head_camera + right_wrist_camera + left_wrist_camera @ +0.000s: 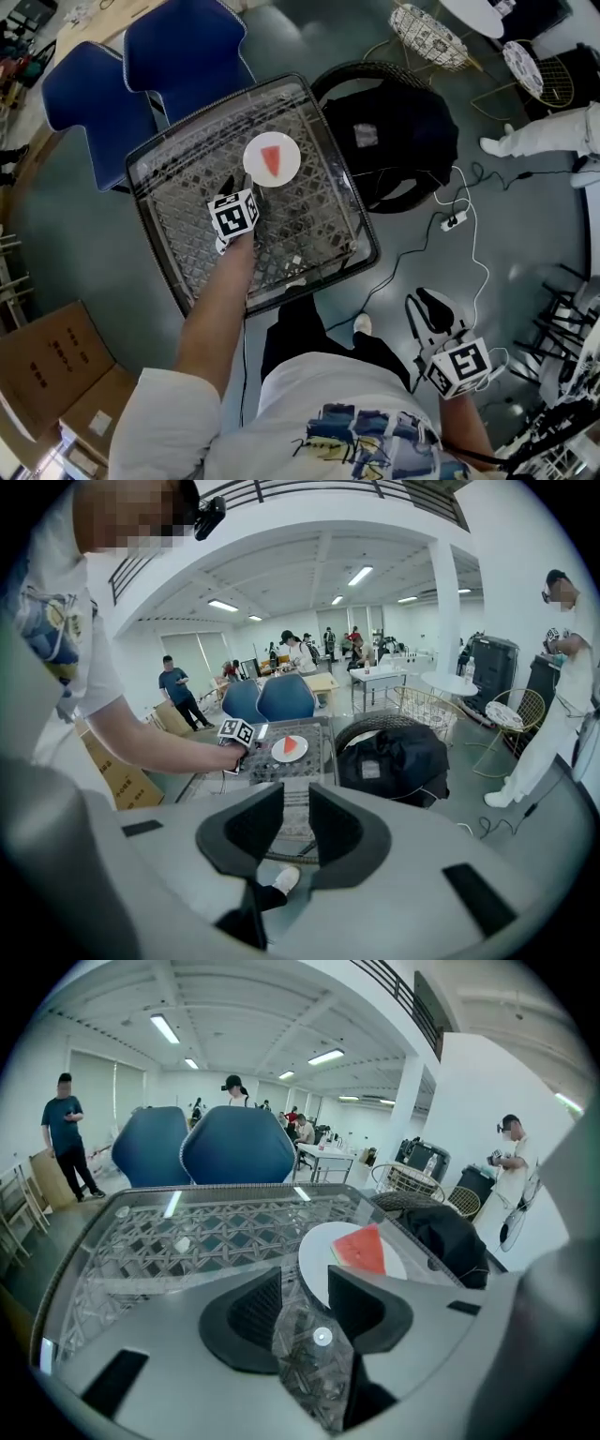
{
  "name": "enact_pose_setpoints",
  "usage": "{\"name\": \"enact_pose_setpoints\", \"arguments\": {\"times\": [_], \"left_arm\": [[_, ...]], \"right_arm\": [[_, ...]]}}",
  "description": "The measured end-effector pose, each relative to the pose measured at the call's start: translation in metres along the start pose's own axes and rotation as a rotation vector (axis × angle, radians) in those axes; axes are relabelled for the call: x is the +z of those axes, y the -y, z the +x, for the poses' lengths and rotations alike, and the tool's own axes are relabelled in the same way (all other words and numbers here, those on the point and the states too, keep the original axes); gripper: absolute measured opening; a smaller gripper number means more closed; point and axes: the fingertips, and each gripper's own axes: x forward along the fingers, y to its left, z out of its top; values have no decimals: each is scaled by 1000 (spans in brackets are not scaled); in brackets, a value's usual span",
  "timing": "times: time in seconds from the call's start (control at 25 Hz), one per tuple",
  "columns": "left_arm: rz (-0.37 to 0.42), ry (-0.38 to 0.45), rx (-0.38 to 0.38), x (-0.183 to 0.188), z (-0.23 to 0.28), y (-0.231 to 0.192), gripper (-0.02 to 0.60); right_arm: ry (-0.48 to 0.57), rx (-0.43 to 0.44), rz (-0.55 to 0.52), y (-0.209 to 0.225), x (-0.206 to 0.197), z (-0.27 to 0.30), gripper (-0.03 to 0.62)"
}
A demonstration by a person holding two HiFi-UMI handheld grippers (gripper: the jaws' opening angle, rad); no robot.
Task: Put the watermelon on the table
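Note:
A red wedge of watermelon (272, 160) lies on a round white plate (288, 150) on the glass-topped lattice table (187, 234). My left gripper (236, 187) hovers over the table just short of the plate's near edge, open, with nothing between its jaws. In the left gripper view the watermelon (361, 1249) on the plate (314, 1255) sits just beyond the left gripper (302, 1279). My right gripper (427, 311) hangs off the table at the lower right, over the floor, open and empty. The right gripper view shows the right gripper (295, 799) far from the plate (289, 749).
Two blue chairs (141, 66) stand behind the table. A black bag lies on a round wicker chair (394, 131) to the table's right. A power strip and cables (455, 222) trail on the floor. Cardboard boxes (56, 366) sit at the left. People stand in the background.

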Motion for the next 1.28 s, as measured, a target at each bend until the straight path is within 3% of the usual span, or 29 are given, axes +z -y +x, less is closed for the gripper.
{"name": "enact_pose_setpoints", "arguments": {"times": [0.16,0.32,0.44,0.64,0.92,1.28], "left_arm": [[-34,70,-23,-14,-66,18,107],[-69,140,-92,-43,-154,66,13],[-101,195,-174,-71,-230,115,9],[-151,299,-296,-136,-366,217,9],[-42,299,-365,-217,-516,325,9],[63,350,-363,-252,-638,348,9]], "right_arm": [[51,81,-58,7,-12,-26,87],[91,193,-150,15,-38,-63,62],[114,283,-235,15,-61,-93,20],[120,446,-369,15,-115,-149,11],[136,570,-478,-11,-154,-224,11],[186,637,-530,-84,-176,-266,11]]}}
